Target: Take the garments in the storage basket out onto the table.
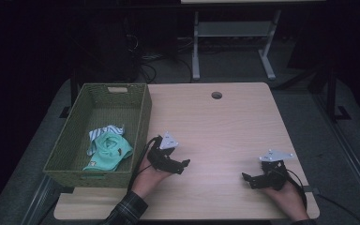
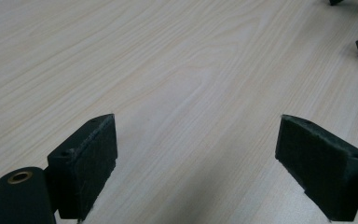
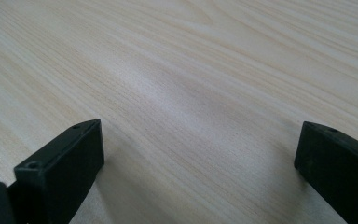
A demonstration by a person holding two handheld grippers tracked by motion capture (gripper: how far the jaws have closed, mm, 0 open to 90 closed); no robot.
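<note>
Basket (image 1: pixel 140 123), woven green, sits just left of the left gripper (image 1: pixel 183 165) at the table's left edge, long side running away from the person; nearest thing to either claw. The table (image 1: pixel 225 126), light wood grain, carries both grippers w/ bare top between them and ahead of them. Inside the basket, toward its near end, lies a mint-green garment (image 1: pixel 110 151) bunched up, w/ a striped white cloth (image 1: pixel 104 131) partly under it on the far side; both are left of and well apart from the left gripper, w/ the basket wall between. Left gripper is held low over the table just right of the basket's near right corner, jaws pointing right toward the other claw, spread wide, nothing between them; in the left gripper view (image 2: pixel 196 154) bare wood shows in the gap. Right gripper (image 1: pixel 248 179) is well right of it near the table's near right corner, jaws pointing left, also spread wide w/ nothing held; in the right gripper view (image 3: pixel 200 154) only wood grain lies between the pads. Small round hole (image 1: pixel 216 95) in the table is far ahead of both.
</note>
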